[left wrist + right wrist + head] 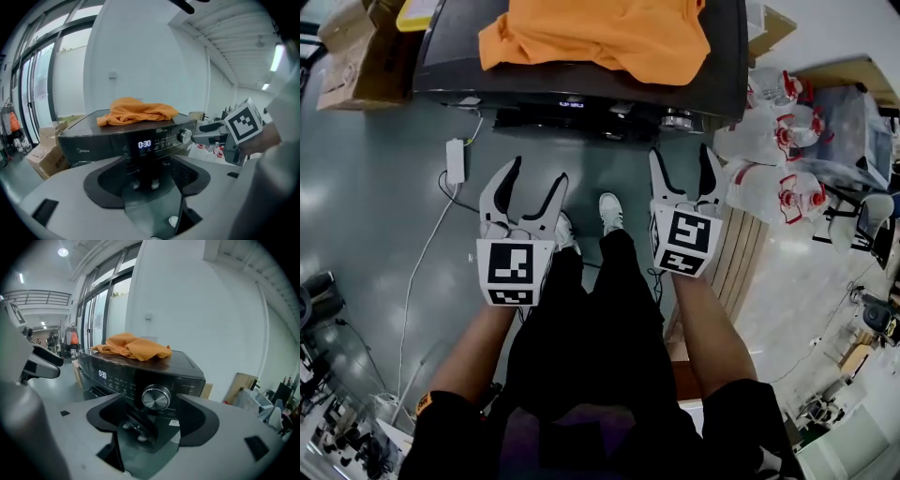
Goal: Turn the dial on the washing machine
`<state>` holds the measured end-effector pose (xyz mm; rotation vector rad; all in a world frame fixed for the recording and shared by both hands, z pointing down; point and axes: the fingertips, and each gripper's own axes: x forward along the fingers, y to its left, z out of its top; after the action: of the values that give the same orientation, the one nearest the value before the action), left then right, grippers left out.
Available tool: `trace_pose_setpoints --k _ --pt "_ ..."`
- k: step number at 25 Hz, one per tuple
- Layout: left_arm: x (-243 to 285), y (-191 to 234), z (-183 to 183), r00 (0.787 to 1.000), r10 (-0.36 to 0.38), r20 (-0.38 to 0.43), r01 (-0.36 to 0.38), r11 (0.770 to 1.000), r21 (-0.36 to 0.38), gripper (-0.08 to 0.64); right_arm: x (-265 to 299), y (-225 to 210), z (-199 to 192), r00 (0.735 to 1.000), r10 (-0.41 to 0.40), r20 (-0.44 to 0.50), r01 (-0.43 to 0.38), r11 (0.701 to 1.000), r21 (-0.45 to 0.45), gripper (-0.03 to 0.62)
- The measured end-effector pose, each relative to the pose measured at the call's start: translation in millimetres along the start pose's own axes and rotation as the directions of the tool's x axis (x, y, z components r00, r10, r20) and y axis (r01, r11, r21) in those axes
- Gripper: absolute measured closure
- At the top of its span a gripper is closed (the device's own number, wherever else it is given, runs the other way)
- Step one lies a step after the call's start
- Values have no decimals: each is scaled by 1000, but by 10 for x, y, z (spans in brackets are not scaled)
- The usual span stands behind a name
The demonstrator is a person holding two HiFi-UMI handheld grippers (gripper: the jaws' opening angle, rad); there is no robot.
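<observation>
The dark washing machine (pixel 581 80) stands in front of me with an orange cloth (pixel 600 33) lying on its top. Its silver dial (pixel 156 398) sits at the right end of the control panel, also seen as the dial (pixel 185 136) and the dial (pixel 676 120). The display (pixel 144 144) reads 0:30. My right gripper (pixel 680 152) is open, a short way in front of the dial, which shows centred between its jaws without touching them. My left gripper (pixel 537 173) is also open, holds nothing and faces the middle of the panel.
Cardboard boxes (pixel 356 56) stand left of the machine. Several large water bottles (pixel 778 141) are stacked on its right. A white power adapter (pixel 456 161) with a cable lies on the grey floor. The person's shoe (pixel 610 212) is between the grippers.
</observation>
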<state>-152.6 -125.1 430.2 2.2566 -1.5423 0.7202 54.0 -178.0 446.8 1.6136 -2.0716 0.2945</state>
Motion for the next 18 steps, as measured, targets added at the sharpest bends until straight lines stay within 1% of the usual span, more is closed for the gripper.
trace_pose_setpoints --k 2,7,13,18 --pt "52 55 -86 1000 -11 -4 11 1000 11 281 56 -16 -33 999 -32 3 32 999 -3 244" --pt "242 111 -302 999 -40 -16 40 998 53 281 210 -54 -81 996 -83 21 83 997 -4 244" --pt "386 19 -304 997 -75 -2 74 995 70 281 385 -108 -101 994 -109 22 109 994 2 245" --pt "491 50 -231 998 -59 5 59 997 59 281 507 -75 -87 994 -108 25 108 994 -12 247"
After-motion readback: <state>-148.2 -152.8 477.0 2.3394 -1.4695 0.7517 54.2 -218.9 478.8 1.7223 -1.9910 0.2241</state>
